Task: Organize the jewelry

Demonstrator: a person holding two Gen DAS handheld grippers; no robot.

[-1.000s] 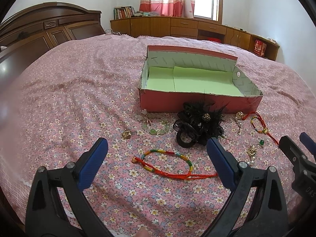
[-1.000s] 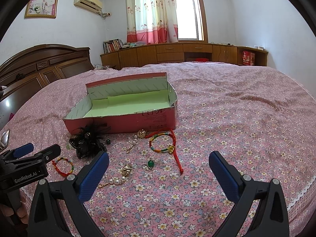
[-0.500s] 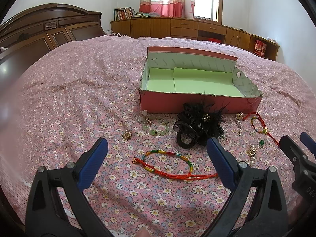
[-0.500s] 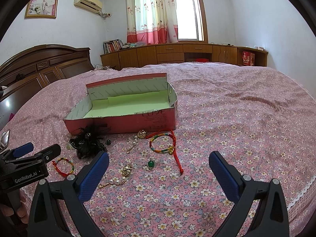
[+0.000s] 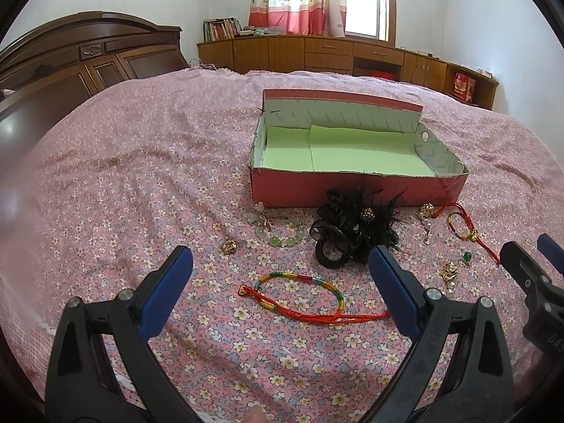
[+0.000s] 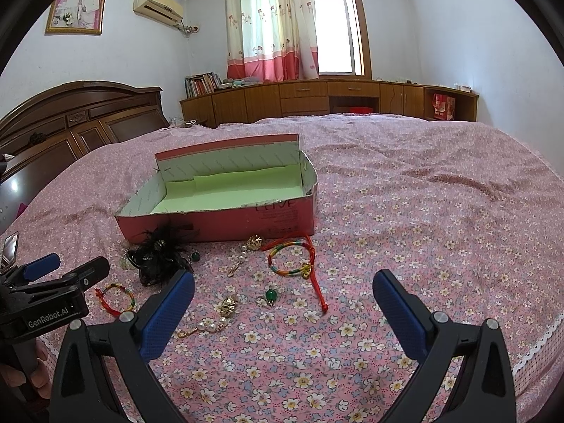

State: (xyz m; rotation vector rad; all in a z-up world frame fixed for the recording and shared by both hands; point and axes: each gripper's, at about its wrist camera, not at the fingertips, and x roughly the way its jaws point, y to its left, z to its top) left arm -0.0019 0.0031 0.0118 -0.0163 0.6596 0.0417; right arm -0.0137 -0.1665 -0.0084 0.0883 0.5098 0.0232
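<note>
Jewelry (image 5: 299, 294) on bed, both grippers hovering, jaws wide

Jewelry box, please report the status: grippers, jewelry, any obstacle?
Left gripper and right gripper open, holding nothing. Jewelry box has nothing inside; rainbow bracelet lies on bedspread. Black feather hairpiece sits against box front.
</note>
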